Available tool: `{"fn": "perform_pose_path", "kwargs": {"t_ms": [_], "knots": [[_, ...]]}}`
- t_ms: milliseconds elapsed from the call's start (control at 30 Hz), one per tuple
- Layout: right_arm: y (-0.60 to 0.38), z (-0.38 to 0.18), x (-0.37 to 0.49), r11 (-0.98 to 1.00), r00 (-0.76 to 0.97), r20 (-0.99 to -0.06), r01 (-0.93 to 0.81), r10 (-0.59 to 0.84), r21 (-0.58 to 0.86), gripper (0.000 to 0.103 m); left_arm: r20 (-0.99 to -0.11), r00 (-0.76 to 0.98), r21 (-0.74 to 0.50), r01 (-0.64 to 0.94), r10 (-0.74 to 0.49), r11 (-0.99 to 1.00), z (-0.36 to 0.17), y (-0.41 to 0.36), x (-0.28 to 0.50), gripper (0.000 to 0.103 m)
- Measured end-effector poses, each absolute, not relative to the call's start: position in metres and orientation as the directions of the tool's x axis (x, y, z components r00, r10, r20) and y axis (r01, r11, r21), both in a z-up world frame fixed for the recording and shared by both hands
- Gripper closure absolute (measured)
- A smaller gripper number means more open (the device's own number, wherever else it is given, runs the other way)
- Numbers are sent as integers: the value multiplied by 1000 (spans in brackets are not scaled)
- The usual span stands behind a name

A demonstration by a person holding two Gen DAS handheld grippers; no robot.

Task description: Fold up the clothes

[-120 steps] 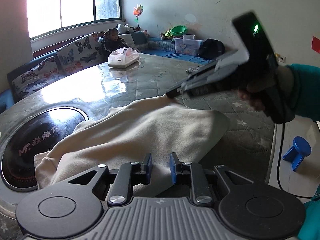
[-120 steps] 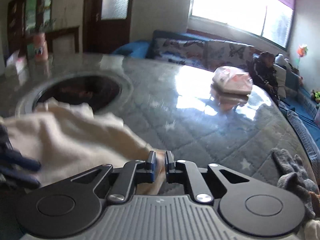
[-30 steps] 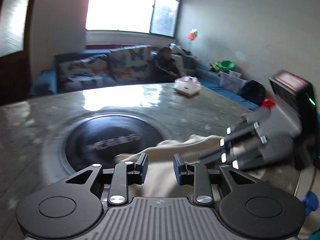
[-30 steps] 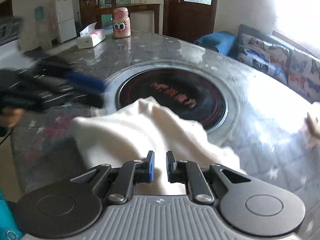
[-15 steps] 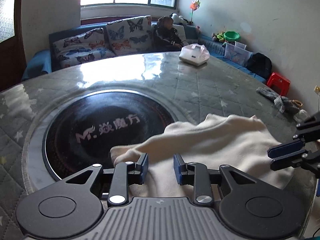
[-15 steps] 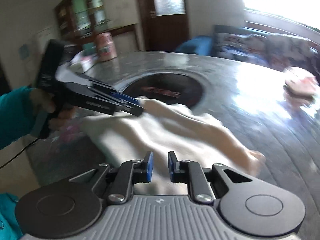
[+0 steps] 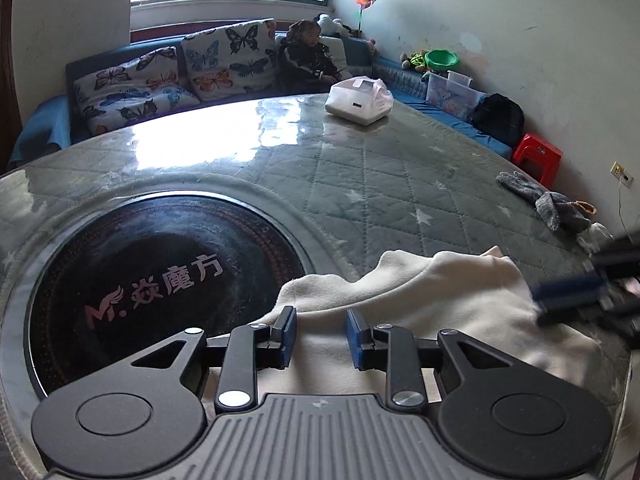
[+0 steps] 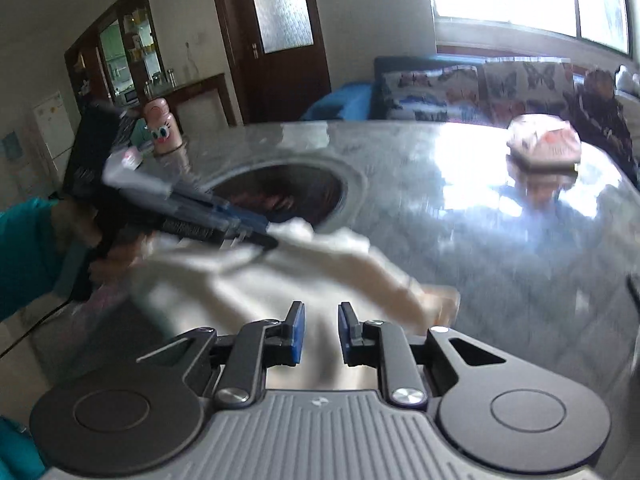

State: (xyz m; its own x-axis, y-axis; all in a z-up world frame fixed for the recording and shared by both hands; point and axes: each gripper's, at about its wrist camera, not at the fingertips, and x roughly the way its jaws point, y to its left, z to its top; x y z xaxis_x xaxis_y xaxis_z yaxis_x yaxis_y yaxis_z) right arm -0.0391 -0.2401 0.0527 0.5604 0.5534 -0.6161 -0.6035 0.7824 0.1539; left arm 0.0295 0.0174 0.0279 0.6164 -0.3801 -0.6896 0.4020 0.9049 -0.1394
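Observation:
A cream garment (image 7: 440, 304) lies crumpled on the round quilted table (image 7: 380, 168), partly over the rim of the black hotplate inset (image 7: 160, 272). My left gripper (image 7: 321, 336) hovers over the garment's near-left edge, open, with cloth showing through the gap and no pinch visible. In the blurred right wrist view, the left gripper (image 8: 266, 240) touches the far left edge of the garment (image 8: 320, 256). My right gripper (image 8: 321, 336) is open by a narrow gap just above the cloth. In the left wrist view the right gripper (image 7: 536, 306) sits at the garment's right edge.
A white bag (image 7: 358, 96) rests at the far side of the table, and grey gloves (image 7: 548, 200) lie near its right rim. A person (image 7: 308, 56) sits on the sofa (image 7: 180, 68) behind. A pink bottle (image 8: 160, 128) stands beyond the table. A red stool (image 7: 536, 156) is by the wall.
Both grippers swung around the garment and came lower and closer to it. The right gripper now sits at its right edge, and its jaws have widened slightly.

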Motion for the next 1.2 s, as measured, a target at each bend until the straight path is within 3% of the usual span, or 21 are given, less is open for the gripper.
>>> {"fn": "perform_pose_path", "kwargs": {"t_ms": [200, 500, 733, 933, 1200], "knots": [[-227, 32, 11, 809, 550, -654, -564, 519, 168, 86, -696, 611, -142, 398, -377, 907, 28, 21, 33, 73], [-220, 38, 11, 806, 579, -635, -580, 511, 120, 86, -673, 604, -157, 447, -427, 881, 43, 5, 34, 75], [-208, 29, 25, 819, 567, -673, -565, 475, 103, 83, -708, 552, -154, 488, -441, 859, 30, -18, 49, 75], [-224, 50, -24, 773, 550, -637, -624, 540, 116, 83, -719, 532, -156, 505, -448, 849, 31, -16, 52, 75], [-229, 47, -86, 732, 506, -684, -679, 526, 60, 82, -742, 492, -176, 512, -456, 841, 32, -17, 61, 74]]}}
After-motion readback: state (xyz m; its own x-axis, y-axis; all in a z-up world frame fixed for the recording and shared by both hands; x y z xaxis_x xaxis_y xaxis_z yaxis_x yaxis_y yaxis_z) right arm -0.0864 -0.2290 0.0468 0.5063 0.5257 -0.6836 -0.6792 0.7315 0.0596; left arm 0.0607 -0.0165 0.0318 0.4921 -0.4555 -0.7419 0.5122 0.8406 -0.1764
